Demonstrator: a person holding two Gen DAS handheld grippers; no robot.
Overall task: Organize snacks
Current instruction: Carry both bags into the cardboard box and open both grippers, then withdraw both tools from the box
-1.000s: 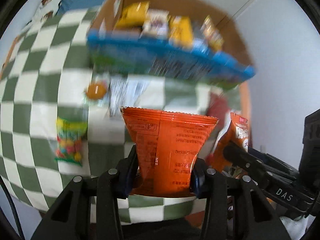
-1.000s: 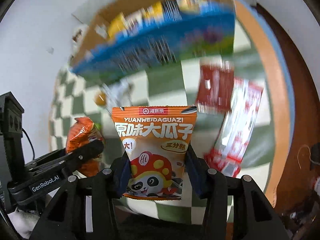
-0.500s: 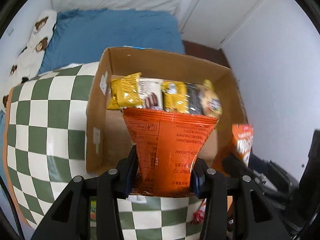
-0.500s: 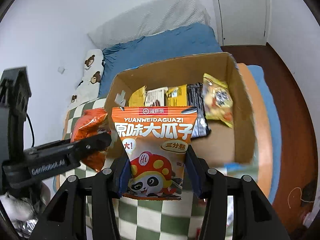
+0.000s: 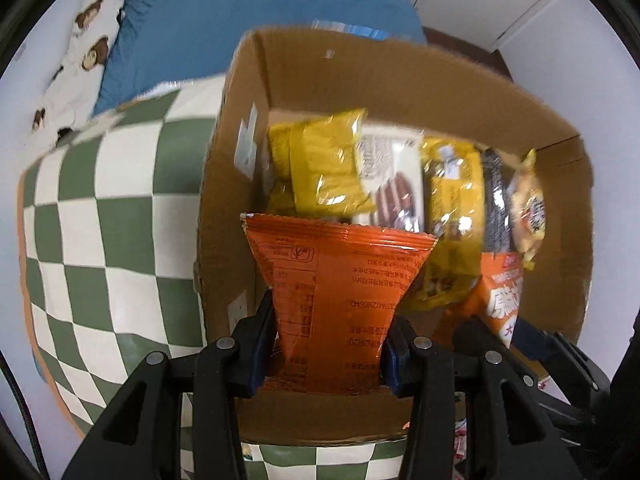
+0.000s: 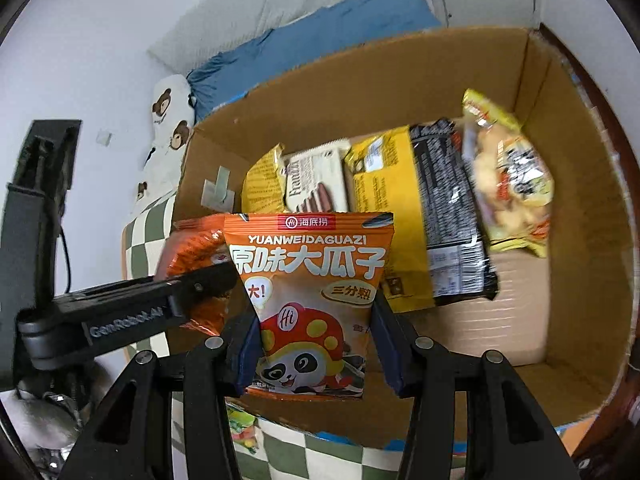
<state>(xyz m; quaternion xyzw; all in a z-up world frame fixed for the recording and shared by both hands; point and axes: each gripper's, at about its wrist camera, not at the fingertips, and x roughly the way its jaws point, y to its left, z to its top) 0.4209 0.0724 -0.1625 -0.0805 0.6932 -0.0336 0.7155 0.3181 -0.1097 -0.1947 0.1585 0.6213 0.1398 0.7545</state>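
While both grippers clamp orange seed packets, left gripper (image 5: 326, 354) and right gripper (image 6: 316, 354) over the cardboard box (image 6: 580, 320), you should lower each upright beside the row of snacks (image 6: 400, 200), then let go.

white walls (image 6: 100, 40), blue bed (image 5: 248, 12), checkered cloth (image 5: 112, 216)

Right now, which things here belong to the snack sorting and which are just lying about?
Job:
- left claw gripping an orange snack pack
- right claw gripping a sunflower seed pack
- cardboard box
- snack packets in it

Lying about:
- checkered cloth
- blue bedsheet
- bear pillow
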